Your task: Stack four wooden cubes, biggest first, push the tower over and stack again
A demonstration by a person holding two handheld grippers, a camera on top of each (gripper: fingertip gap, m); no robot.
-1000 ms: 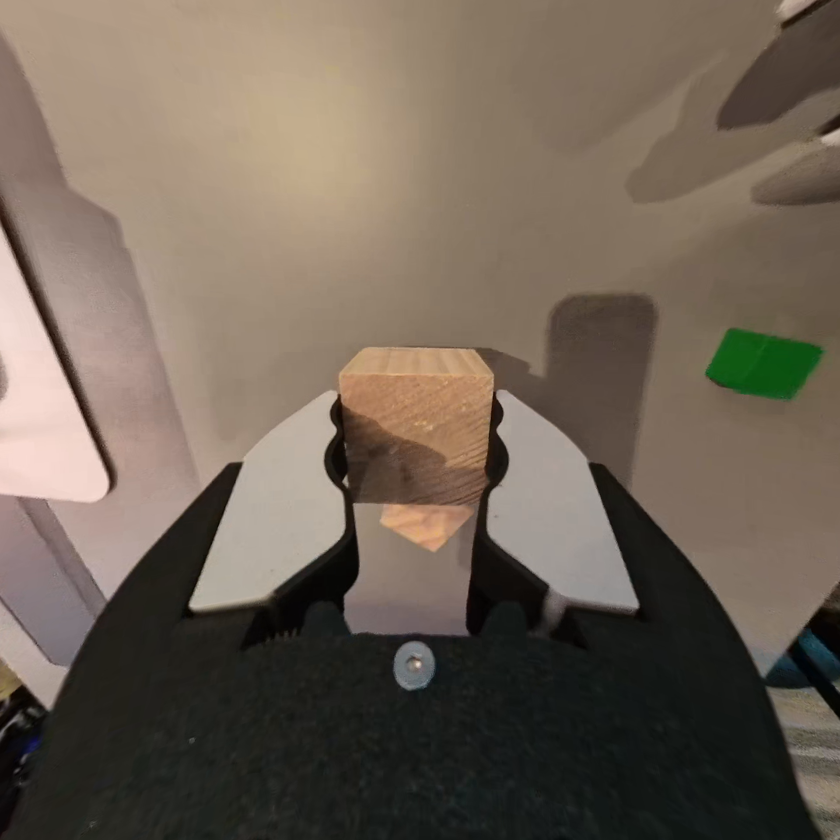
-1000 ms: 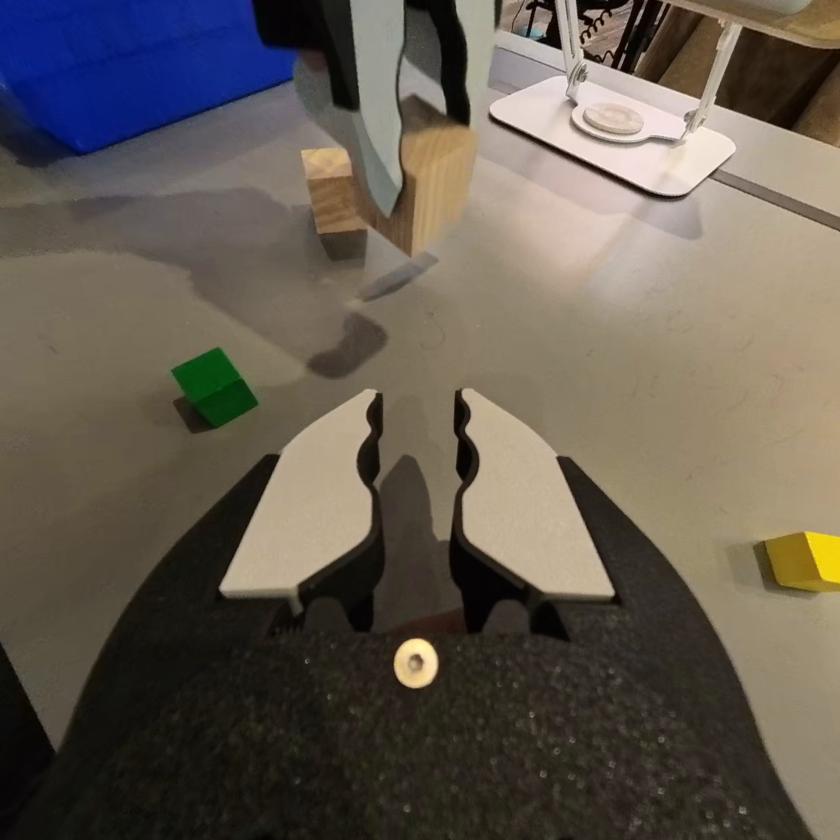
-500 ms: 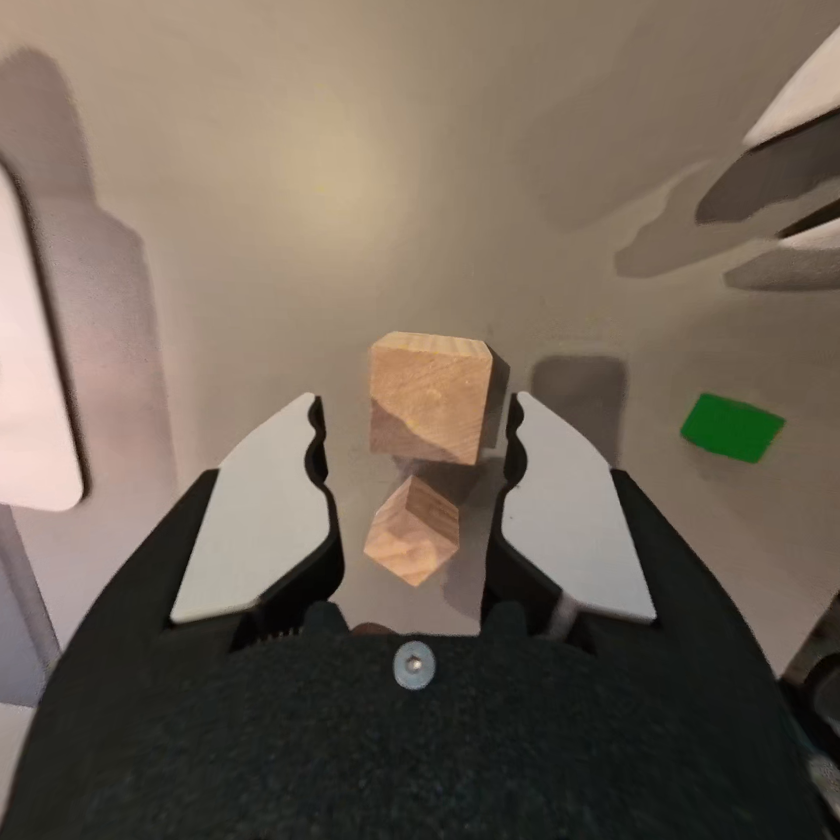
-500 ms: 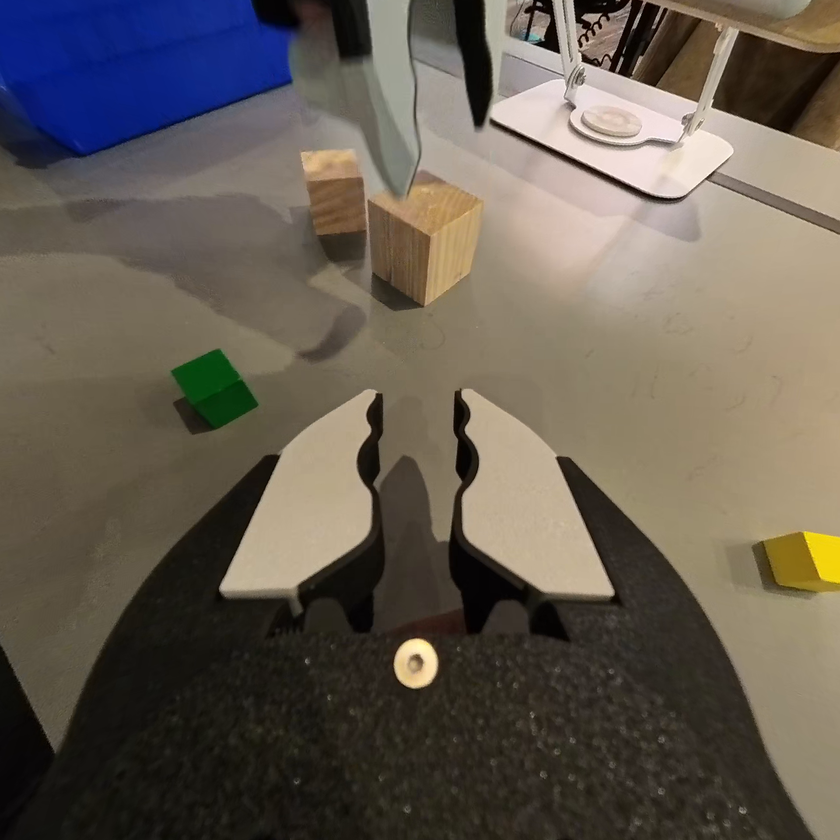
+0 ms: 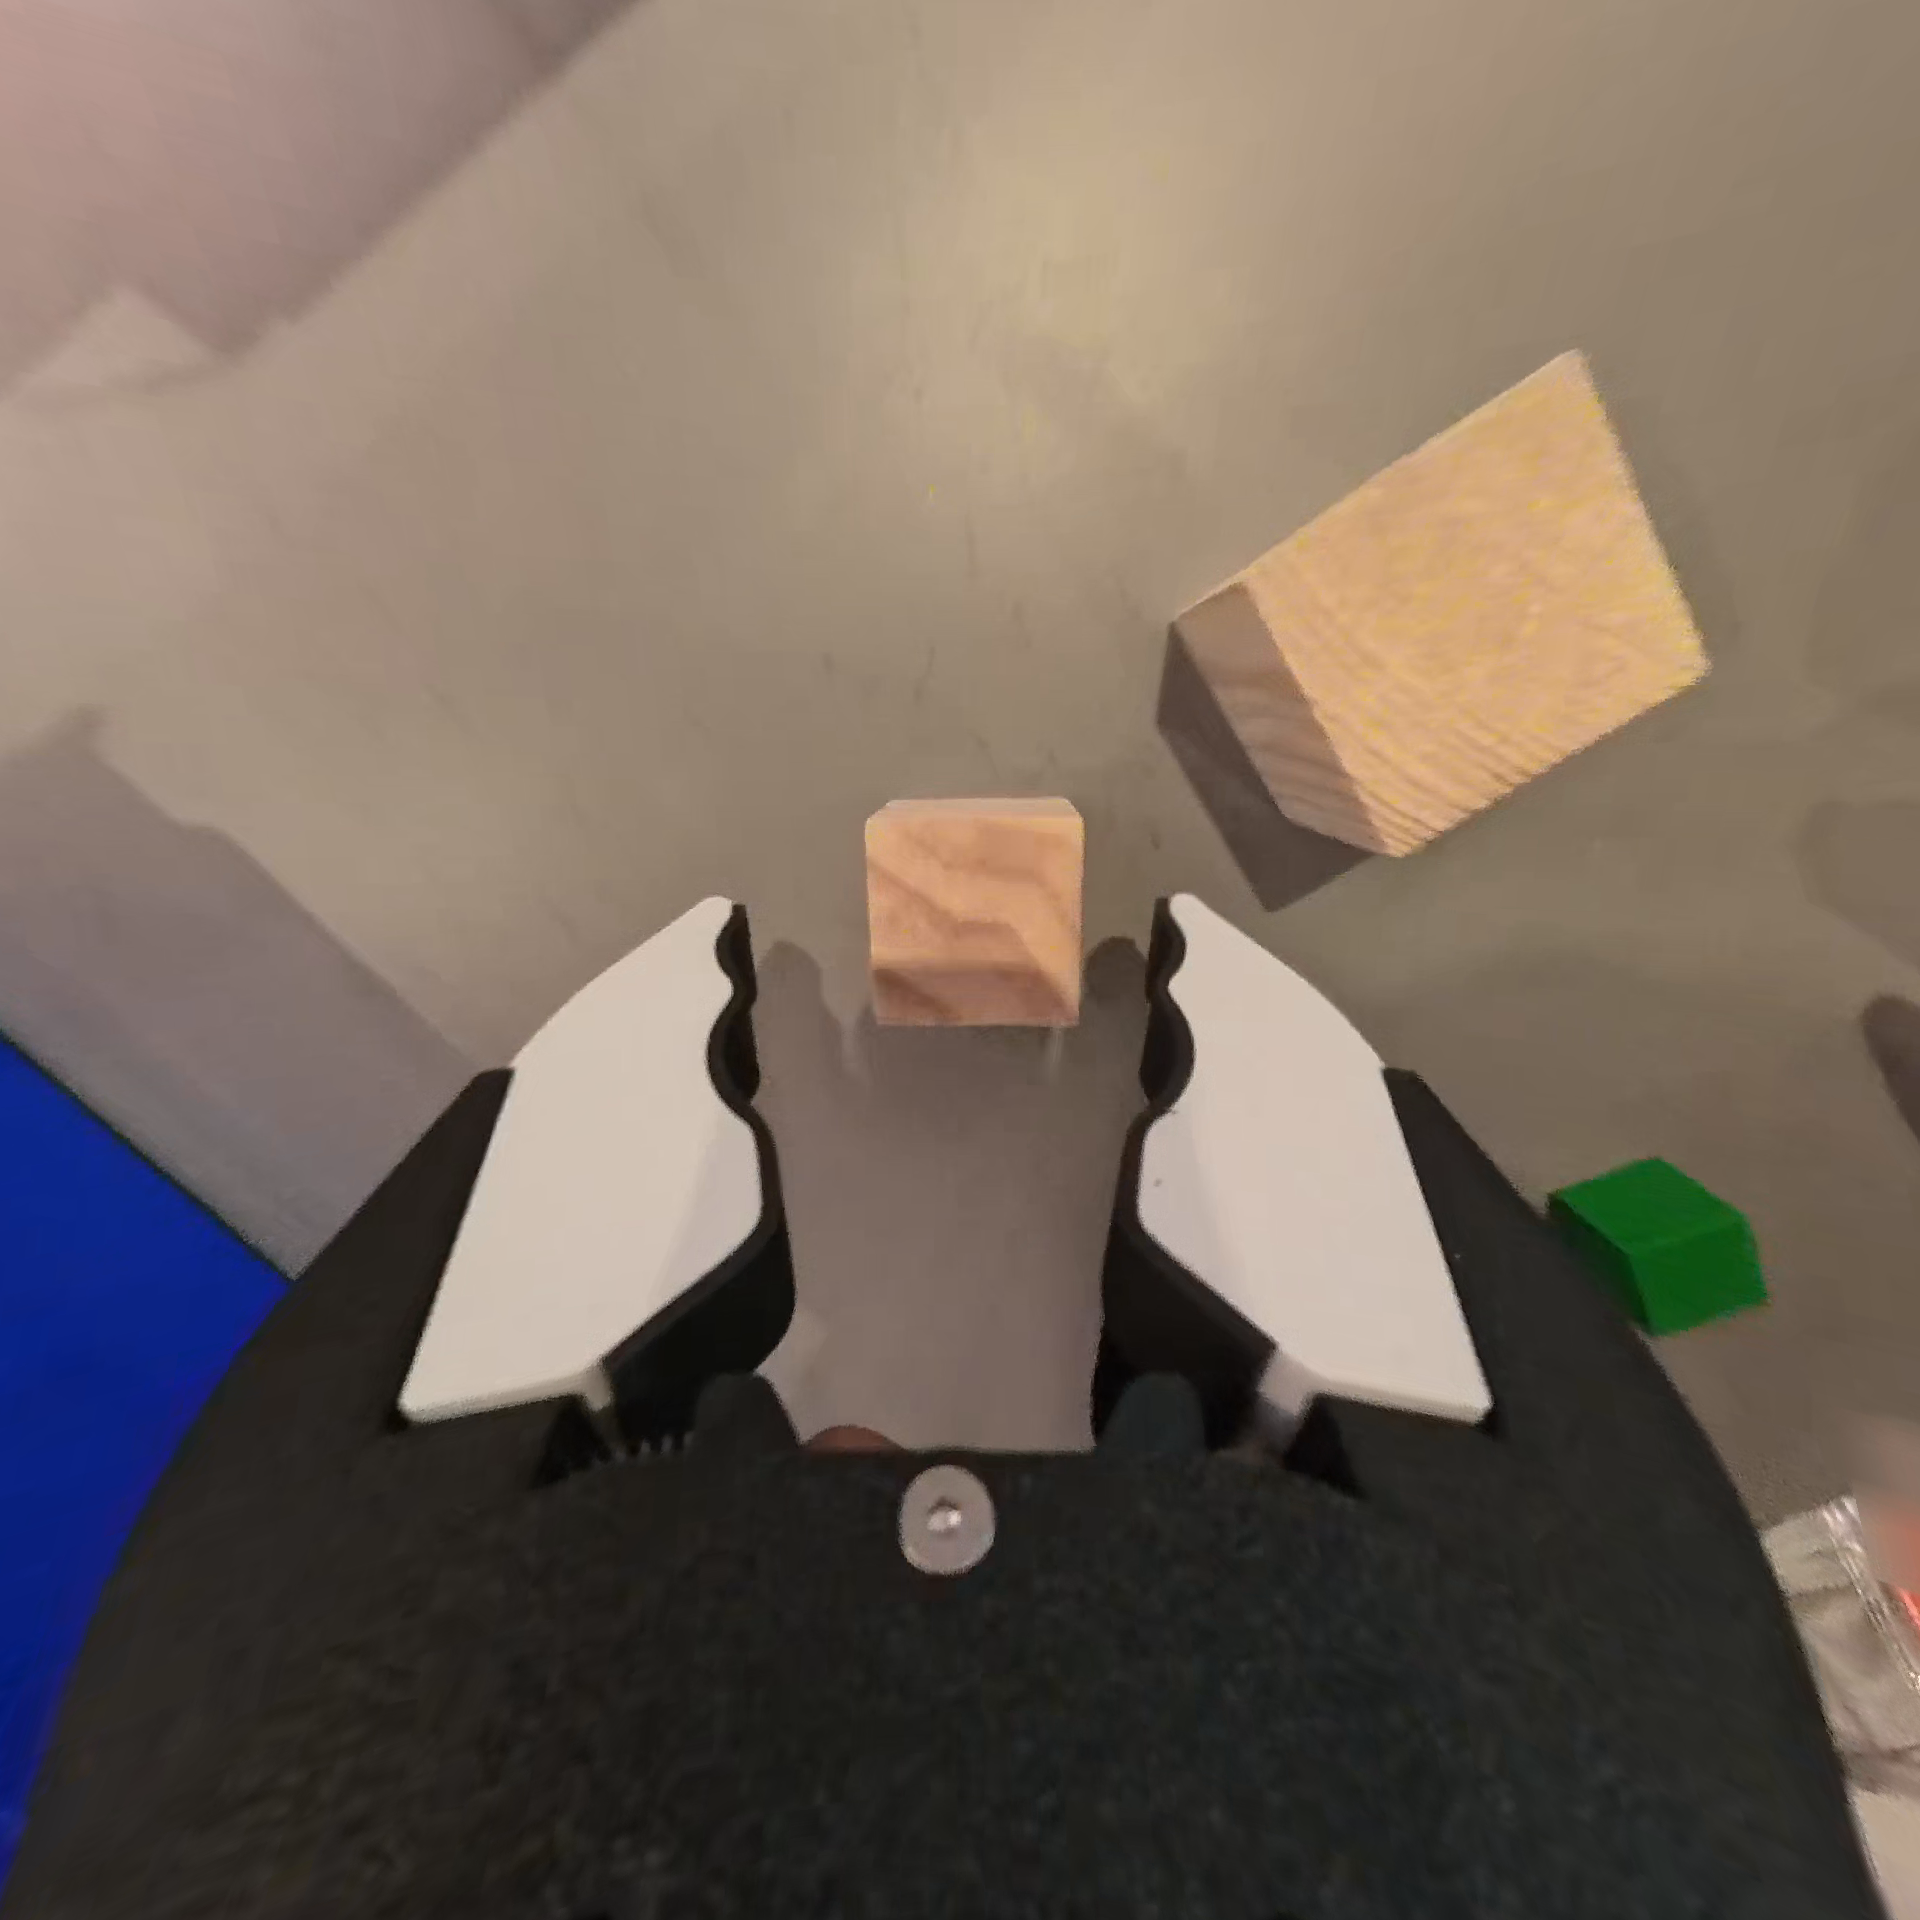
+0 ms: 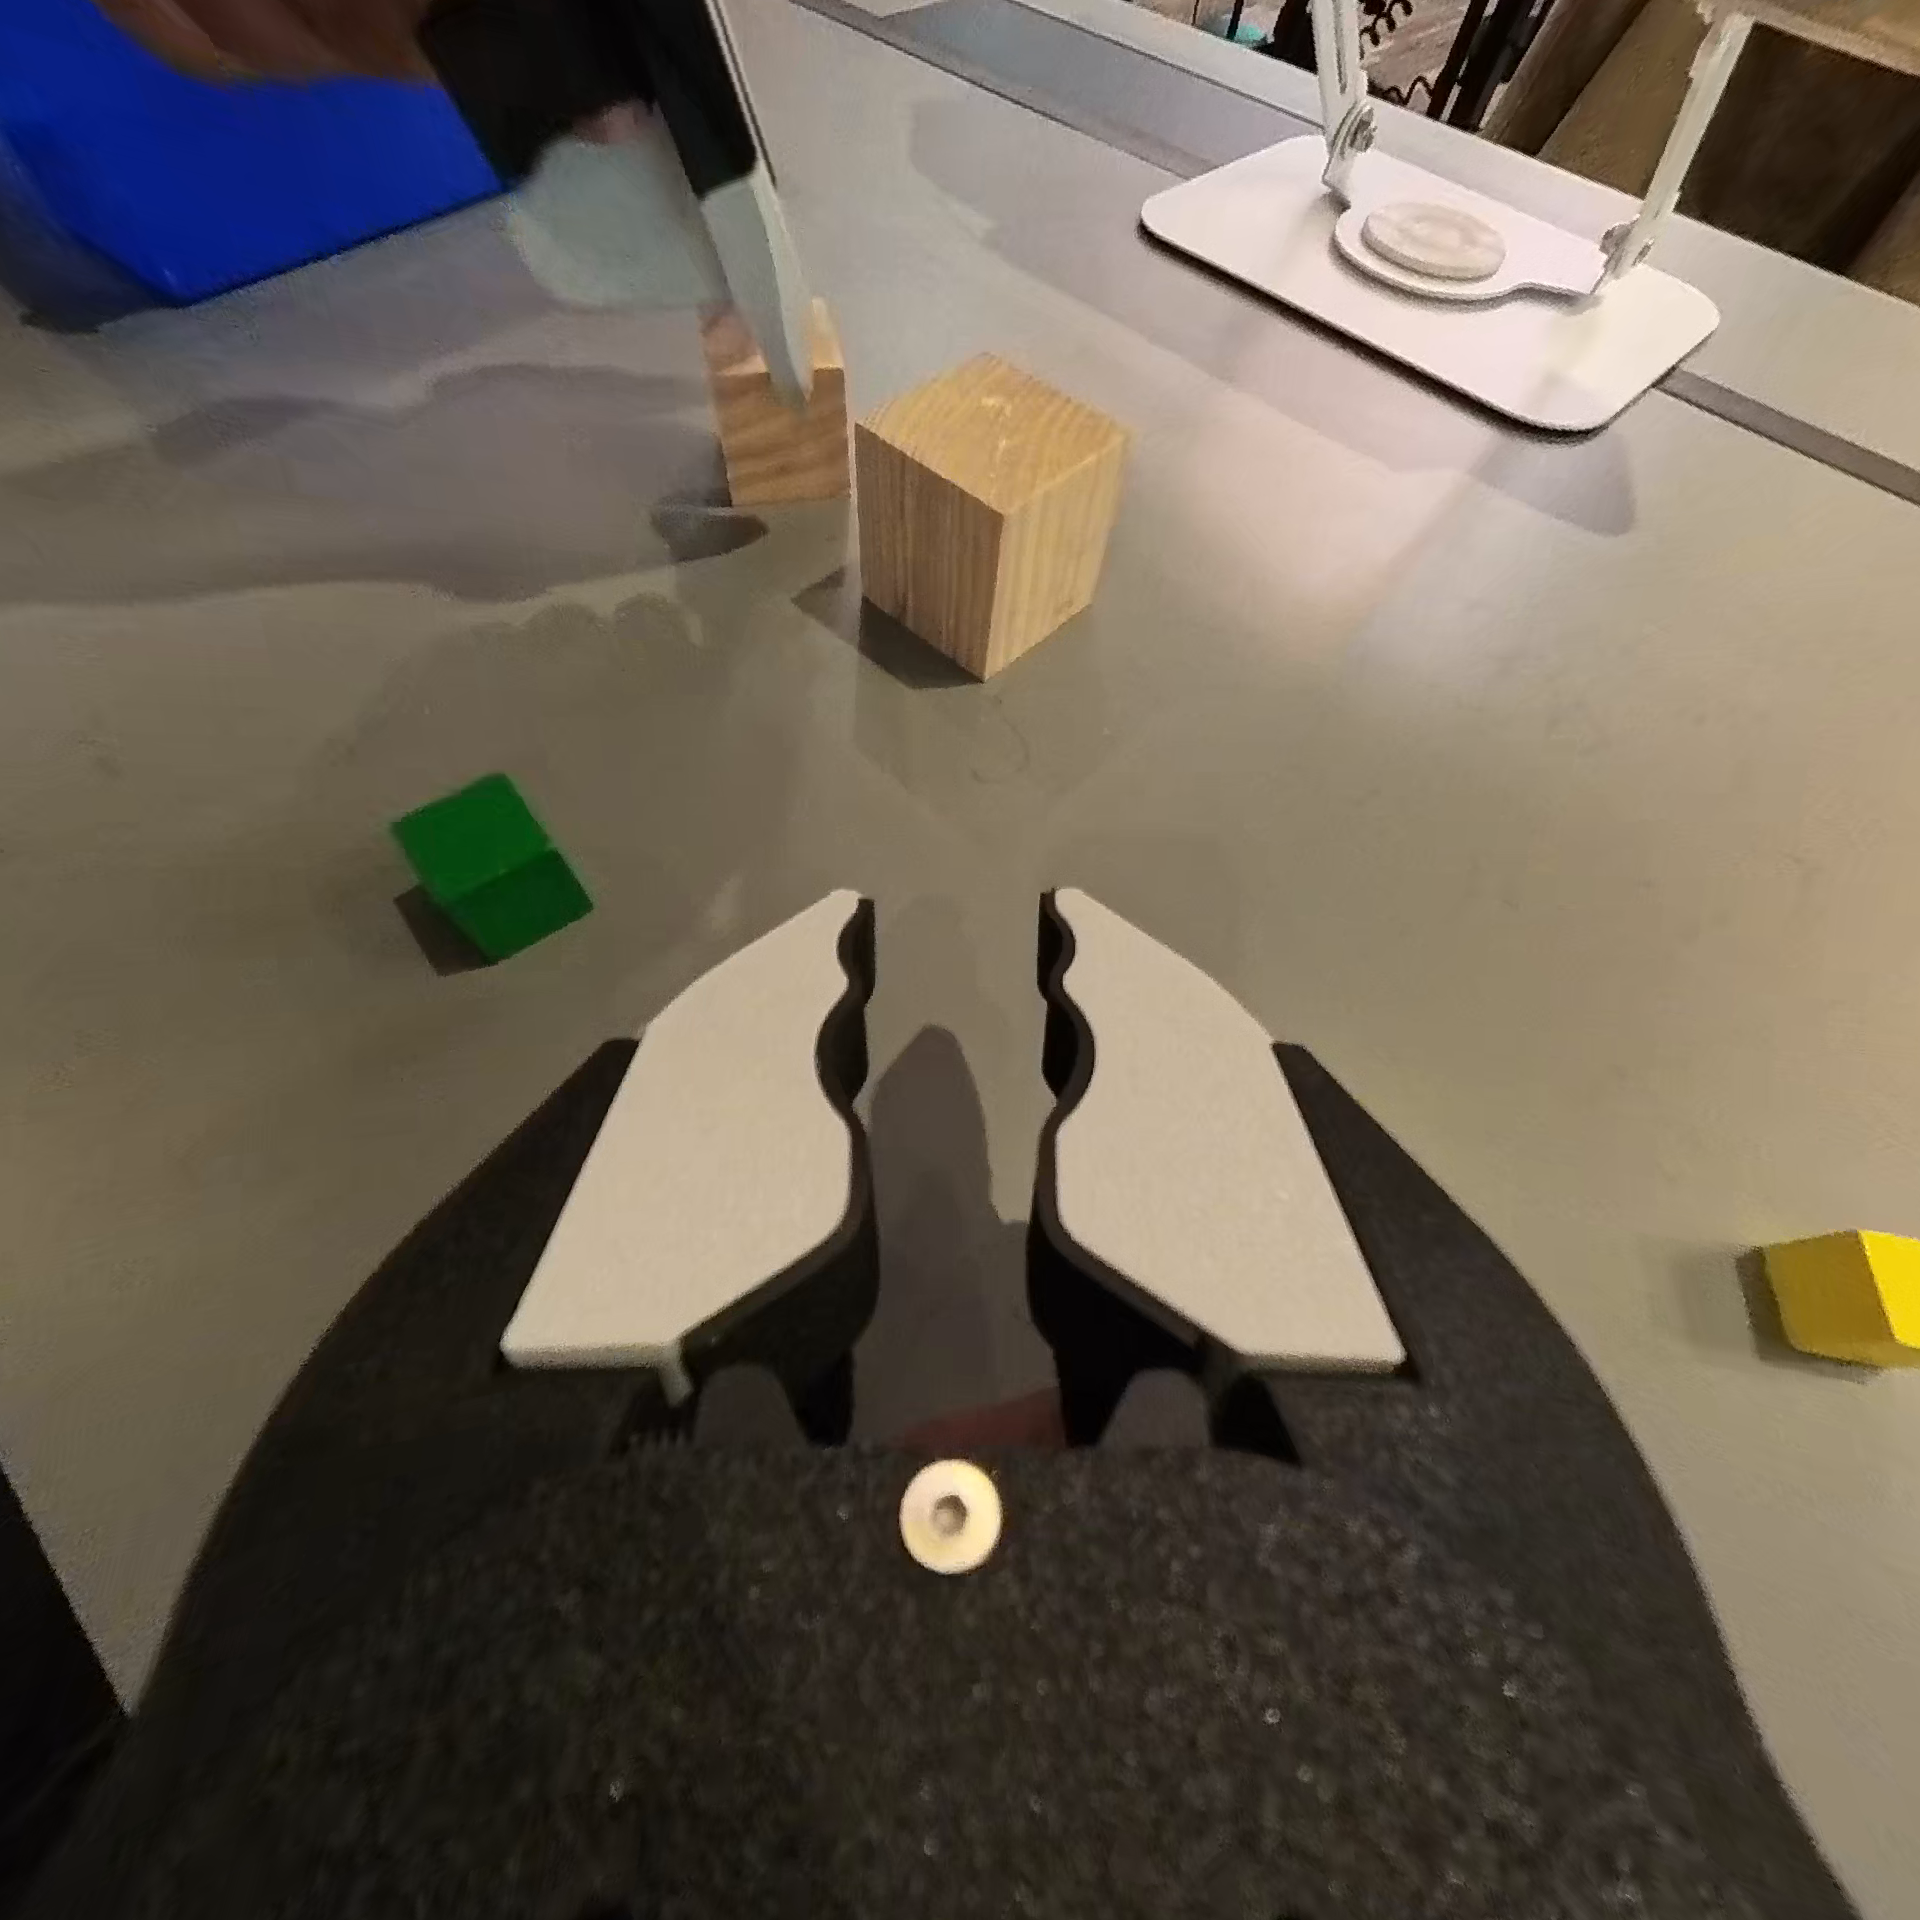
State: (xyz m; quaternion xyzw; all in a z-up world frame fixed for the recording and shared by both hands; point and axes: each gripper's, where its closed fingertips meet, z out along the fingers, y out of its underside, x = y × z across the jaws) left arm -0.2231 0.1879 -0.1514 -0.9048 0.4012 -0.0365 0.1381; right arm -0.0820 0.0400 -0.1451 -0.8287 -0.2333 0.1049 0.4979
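Small wooden cube [image 5: 974, 912] on the grey table [image 5: 727, 468], square to the view and just ahead of the left gripper [image 5: 943, 971], jaws spread wider than the cube and holding nothing. From the right wrist view, one finger crossing in front of the cube's top, the tips seemingly astride it, contact impossible to judge through the blur. Big wooden cube [image 6: 987, 509] just beside it on the table, upright, nothing on top yet, apparently serving as the tower's base. Green cube [image 6: 488, 868] lying nearer, well apart from the wooden pair; yellow cube [image 6: 1844, 1307] off at the right edge. Right gripper [image 6: 956, 961] hovering low over bare table, jaws part-way open with a narrow gap and nothing between them. Blue bin [image 6: 208, 177] and a white stand [image 6: 1455, 281] at the far side.

Step in hand, by all appearances: picking up the small cube for the second tier. Best done by lowering straight down, centring the cube between the pads, closing on two flat opposite faces, not corners, then lifting clear before swinging over the big cube, to avoid nudging the base.
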